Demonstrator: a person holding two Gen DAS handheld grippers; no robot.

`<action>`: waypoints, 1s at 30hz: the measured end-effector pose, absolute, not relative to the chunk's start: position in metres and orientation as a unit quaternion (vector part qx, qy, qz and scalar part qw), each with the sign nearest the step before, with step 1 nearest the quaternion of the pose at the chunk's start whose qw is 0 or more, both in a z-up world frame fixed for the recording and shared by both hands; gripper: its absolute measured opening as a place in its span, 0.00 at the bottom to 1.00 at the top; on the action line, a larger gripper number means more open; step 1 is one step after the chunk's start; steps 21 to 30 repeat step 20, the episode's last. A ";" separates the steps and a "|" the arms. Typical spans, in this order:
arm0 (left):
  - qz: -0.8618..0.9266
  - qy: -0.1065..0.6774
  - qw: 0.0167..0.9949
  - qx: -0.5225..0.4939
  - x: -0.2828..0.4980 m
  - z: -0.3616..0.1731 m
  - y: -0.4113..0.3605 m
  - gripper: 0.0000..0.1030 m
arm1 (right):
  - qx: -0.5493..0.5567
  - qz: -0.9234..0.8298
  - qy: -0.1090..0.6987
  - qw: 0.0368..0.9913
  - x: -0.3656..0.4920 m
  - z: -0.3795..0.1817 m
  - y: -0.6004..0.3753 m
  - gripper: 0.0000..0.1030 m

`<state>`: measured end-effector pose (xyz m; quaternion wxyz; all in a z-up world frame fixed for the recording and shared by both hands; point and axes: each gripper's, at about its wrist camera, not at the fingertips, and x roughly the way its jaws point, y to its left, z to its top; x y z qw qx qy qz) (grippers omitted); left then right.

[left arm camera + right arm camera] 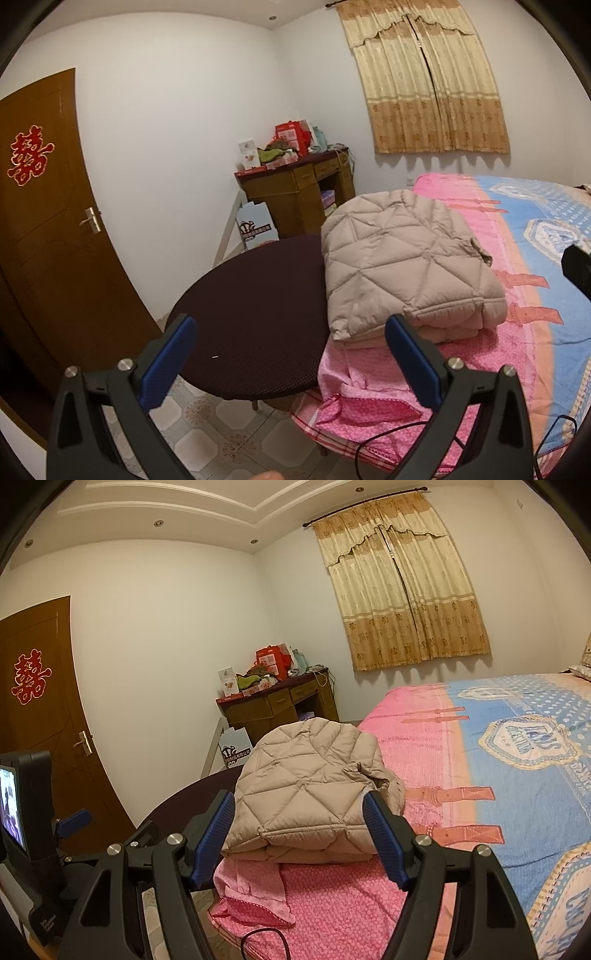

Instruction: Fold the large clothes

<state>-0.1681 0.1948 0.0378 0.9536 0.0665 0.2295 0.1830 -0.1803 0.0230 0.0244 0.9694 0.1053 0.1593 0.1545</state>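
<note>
A beige quilted down jacket (402, 262) lies folded into a thick rectangle on the near corner of the bed; it also shows in the right wrist view (310, 794). My left gripper (291, 328) is open and empty, held back from the jacket, above the round table's edge. My right gripper (299, 805) is open and empty, held just in front of the jacket's near folded edge. Neither gripper touches the jacket. The left gripper's body (33, 830) shows at the left of the right wrist view.
The bed (498, 775) has a pink and blue sheet. A dark round table (251, 314) stands against the bed's corner. A wooden desk (303, 188) with boxes stands by the wall. A brown door (48, 221) is on the left. A black cable (399, 439) lies on the bed edge.
</note>
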 end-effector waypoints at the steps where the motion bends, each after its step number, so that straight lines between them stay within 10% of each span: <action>1: 0.182 0.232 0.953 0.063 -0.168 0.038 0.196 1.00 | 0.106 0.154 0.160 0.969 -0.180 0.024 0.023 0.70; 30: 0.159 0.254 0.954 0.026 -0.158 0.034 0.210 1.00 | 0.107 0.155 0.169 0.967 -0.178 0.020 0.025 0.70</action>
